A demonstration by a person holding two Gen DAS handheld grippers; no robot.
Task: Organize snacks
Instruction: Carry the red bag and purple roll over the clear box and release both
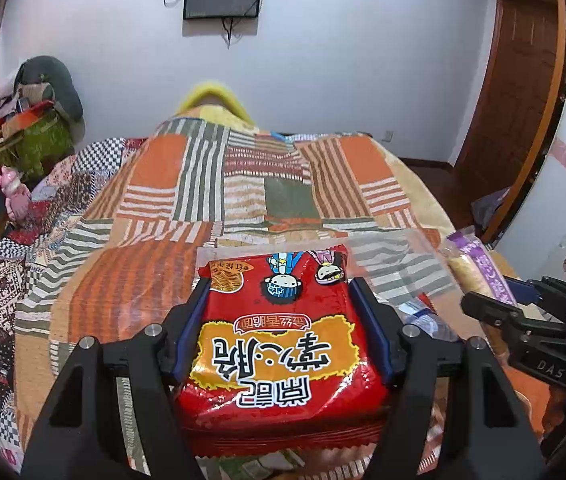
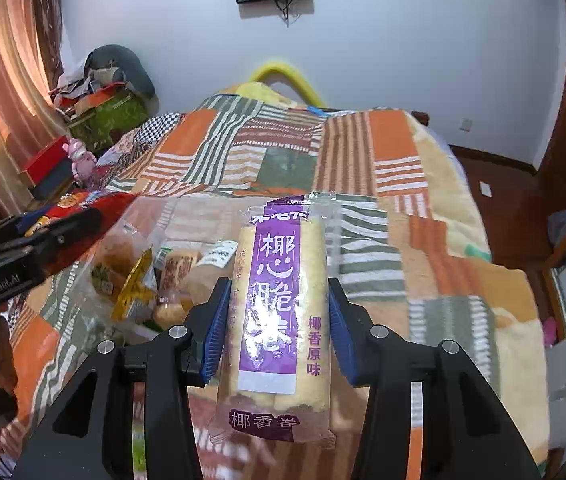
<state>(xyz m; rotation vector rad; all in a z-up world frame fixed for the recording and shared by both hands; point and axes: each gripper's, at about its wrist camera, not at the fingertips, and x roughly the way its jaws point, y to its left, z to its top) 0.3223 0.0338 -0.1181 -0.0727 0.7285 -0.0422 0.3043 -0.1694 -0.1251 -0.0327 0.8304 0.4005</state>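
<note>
Snacks (image 2: 155, 280) fill clear bag (image 2: 131, 224); grippers clamp noodle packet (image 1: 279, 344), coconut rolls (image 2: 279, 312)

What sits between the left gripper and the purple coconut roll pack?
Right wrist view: a clear bag of small snacks lies between left gripper and purple coconut roll pack.

Purple wafer-roll packet (image 2: 277, 312): "椰心脆卷" on the purple band, "椰香原味" down its side, "椰香卷" at the bottom; red noodle packet (image 1: 283, 344): large characters upside down, partly legible "掌心脆"; right gripper (image 1: 523, 300) body: "DAS"; left gripper (image 2: 55, 236) body: "GenRobot.AI".
</note>
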